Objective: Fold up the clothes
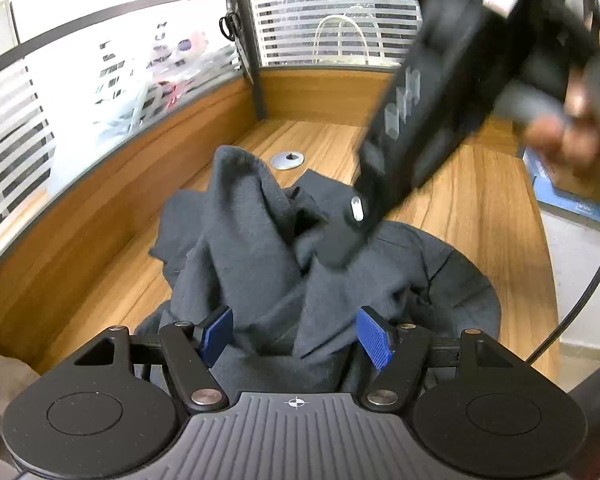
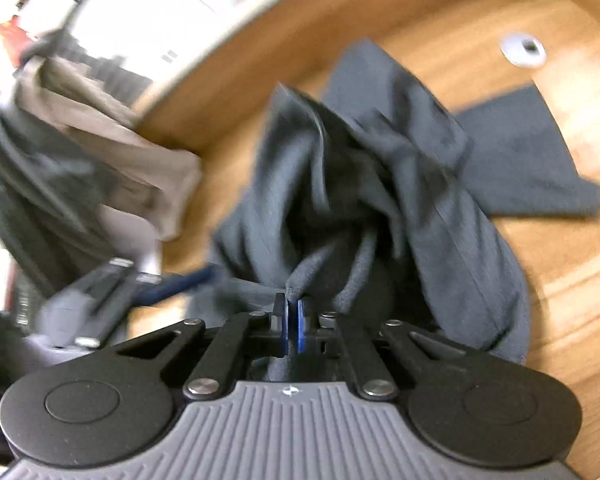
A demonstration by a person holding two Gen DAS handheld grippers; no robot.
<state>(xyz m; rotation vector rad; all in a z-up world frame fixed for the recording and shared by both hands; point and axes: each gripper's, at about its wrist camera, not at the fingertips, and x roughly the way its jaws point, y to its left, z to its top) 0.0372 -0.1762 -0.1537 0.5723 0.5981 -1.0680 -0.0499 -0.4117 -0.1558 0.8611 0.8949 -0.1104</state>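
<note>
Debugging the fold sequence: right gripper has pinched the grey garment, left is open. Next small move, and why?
Probably close the left gripper on the fabric bunched between its blue pads. The right gripper is already shut on a fold of the dark grey garment, which lies crumpled on the wooden desk; a second grip would let both spread it flat.

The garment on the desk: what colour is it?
Plain dark grey garment, clearest in the left wrist view.

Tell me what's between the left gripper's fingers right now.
A raised fold of the grey garment sits between the open left gripper's blue fingers, which stand clear of it. The left wrist view shows this.
</note>
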